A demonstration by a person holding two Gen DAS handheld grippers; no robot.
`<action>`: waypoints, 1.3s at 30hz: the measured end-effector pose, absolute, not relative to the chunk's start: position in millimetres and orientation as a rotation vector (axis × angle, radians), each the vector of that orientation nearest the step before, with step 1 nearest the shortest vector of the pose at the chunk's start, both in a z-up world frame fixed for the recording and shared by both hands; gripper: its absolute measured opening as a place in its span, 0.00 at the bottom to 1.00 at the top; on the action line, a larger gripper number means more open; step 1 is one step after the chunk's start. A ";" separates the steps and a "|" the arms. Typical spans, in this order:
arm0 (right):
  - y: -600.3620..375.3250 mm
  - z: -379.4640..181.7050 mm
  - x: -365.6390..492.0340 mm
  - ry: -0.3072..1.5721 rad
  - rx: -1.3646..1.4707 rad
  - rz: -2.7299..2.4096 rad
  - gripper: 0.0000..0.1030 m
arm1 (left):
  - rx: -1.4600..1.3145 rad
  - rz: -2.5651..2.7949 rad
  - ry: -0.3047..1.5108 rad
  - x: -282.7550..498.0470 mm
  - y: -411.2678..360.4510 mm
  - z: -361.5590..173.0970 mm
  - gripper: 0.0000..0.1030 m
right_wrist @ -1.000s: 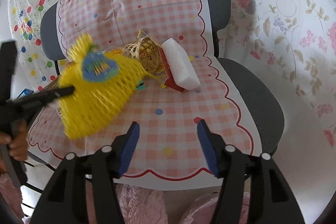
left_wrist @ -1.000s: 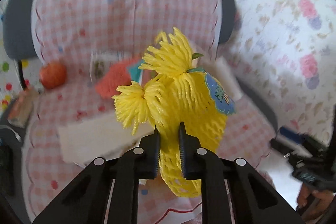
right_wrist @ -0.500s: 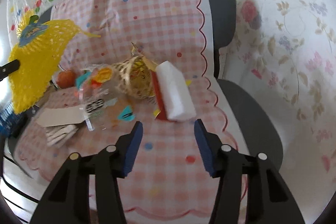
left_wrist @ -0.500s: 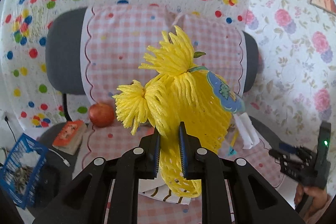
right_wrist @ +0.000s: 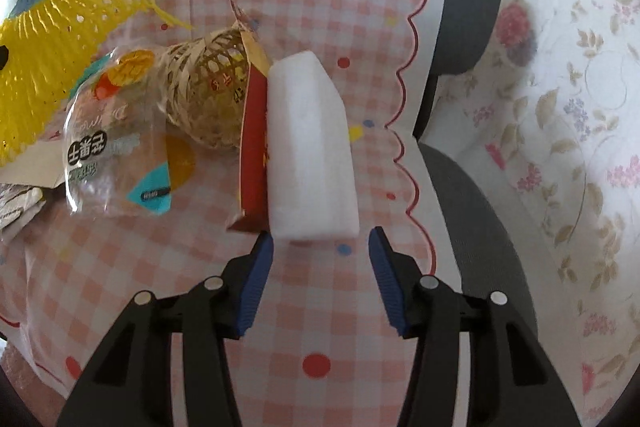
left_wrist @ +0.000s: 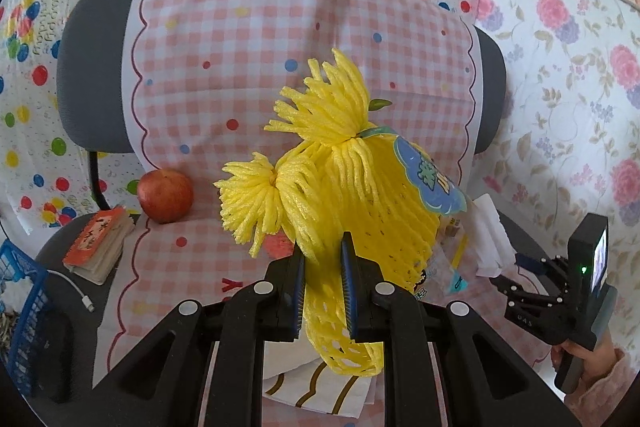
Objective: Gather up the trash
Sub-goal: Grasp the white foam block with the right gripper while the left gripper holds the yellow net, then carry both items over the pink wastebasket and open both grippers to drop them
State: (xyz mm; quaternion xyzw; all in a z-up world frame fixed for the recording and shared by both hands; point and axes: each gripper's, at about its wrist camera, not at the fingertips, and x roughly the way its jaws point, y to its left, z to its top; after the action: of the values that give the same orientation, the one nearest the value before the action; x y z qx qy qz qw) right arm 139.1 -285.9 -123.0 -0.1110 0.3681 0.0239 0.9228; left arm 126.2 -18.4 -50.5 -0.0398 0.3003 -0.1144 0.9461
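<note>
My left gripper [left_wrist: 322,259] is shut on a yellow foam fruit net [left_wrist: 360,183] with a blue label and holds it up above the chair seat. The net also shows at the far left of the right wrist view [right_wrist: 48,39]. My right gripper [right_wrist: 320,247] is open and empty, low over the seat, with its fingertips just short of the near end of a white foam block [right_wrist: 310,151]. A red carton [right_wrist: 252,131], a woven bamboo basket [right_wrist: 204,83] and a clear plastic wrapper [right_wrist: 120,139] lie left of the block.
A grey office chair [left_wrist: 88,87] carries a pink checked cloth [left_wrist: 240,47]. A red apple [left_wrist: 165,195] and a small orange book [left_wrist: 98,243] sit at the seat's left. A blue basket [left_wrist: 20,307] stands at the far left. Paper [left_wrist: 316,391] lies under the net.
My right gripper has moved forward and down toward the white foam block, still open. My left gripper has kept the yellow net raised and moved a little closer to the chair back.
</note>
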 end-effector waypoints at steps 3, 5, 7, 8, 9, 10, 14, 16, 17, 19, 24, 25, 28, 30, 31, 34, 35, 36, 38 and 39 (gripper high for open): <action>-282.2 -117.4 138.7 0.729 -0.247 0.032 0.26 | -0.076 -0.235 0.608 125.3 -20.3 -50.5 0.17; -285.1 -109.5 131.9 0.688 -0.216 0.032 0.24 | -0.080 -0.238 0.601 121.7 -20.0 -49.1 0.17; -291.1 -95.6 120.6 0.642 -0.169 0.019 0.24 | -0.081 -0.246 0.588 117.0 -18.5 -46.1 0.17; -297.7 -84.6 111.5 0.617 -0.119 0.019 0.24 | -0.079 -0.250 0.579 113.5 -19.3 -44.1 0.17; -305.8 -73.1 100.3 0.595 -0.053 0.027 0.24 | -0.080 -0.260 0.564 107.1 -20.1 -40.6 0.17; -313.6 -63.3 87.4 0.578 0.009 0.035 0.24 | -0.081 -0.273 0.554 101.9 -22.1 -38.2 0.17; -321.6 -44.9 33.9 0.555 0.090 0.027 0.24 | -0.048 -0.357 0.515 73.5 -46.2 -35.3 0.17; -322.7 -43.1 6.6 0.556 0.094 0.004 0.24 | -0.023 -0.418 0.508 55.9 -63.8 -39.7 0.17; -324.1 -42.8 -10.1 0.559 0.099 -0.010 0.24 | -0.015 -0.449 0.510 49.0 -70.7 -42.1 0.17; -327.1 -43.6 -43.6 0.560 0.115 -0.054 0.24 | 0.002 -0.516 0.518 33.7 -86.3 -49.1 0.17; -342.8 -50.9 -110.5 0.589 0.105 -0.188 0.24 | 0.057 -0.665 0.552 -4.4 -121.3 -69.5 0.17; -346.1 -53.4 -124.1 0.601 0.110 -0.216 0.24 | 0.070 -0.702 0.566 -13.6 -129.4 -75.4 0.17; -355.2 -65.8 -157.9 0.643 0.159 -0.269 0.25 | 0.096 -0.773 0.594 -31.6 -145.4 -87.2 0.17; -361.9 -76.0 -174.0 0.673 0.187 -0.300 0.25 | 0.117 -0.820 0.611 -43.3 -157.3 -95.2 0.17; -363.7 -82.0 -182.0 0.689 0.205 -0.315 0.25 | 0.133 -0.843 0.623 -48.7 -164.8 -100.1 0.17; -366.6 -94.7 -201.2 0.715 0.238 -0.357 0.25 | 0.164 -0.882 0.656 -59.2 -180.0 -112.6 0.17; -368.2 -99.6 -207.3 0.725 0.251 -0.372 0.25 | 0.174 -0.889 0.666 -61.2 -184.6 -116.5 0.17; -369.7 -103.3 -213.0 0.731 0.262 -0.382 0.25 | 0.184 -0.896 0.675 -61.9 -189.6 -120.4 0.17; -372.7 -112.1 -222.5 0.749 0.279 -0.404 0.26 | 0.211 -0.912 0.692 -63.5 -202.8 -132.1 0.17; -374.5 -117.1 -225.7 0.760 0.285 -0.415 0.26 | 0.222 -0.917 0.700 -64.3 -207.7 -137.4 0.17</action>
State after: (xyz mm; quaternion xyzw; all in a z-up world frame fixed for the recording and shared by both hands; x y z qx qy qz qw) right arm -225.7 -374.5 -117.1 0.1376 0.3669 -0.2003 0.8980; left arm -64.3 -207.7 -137.4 0.1046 0.3300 -0.4326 0.8325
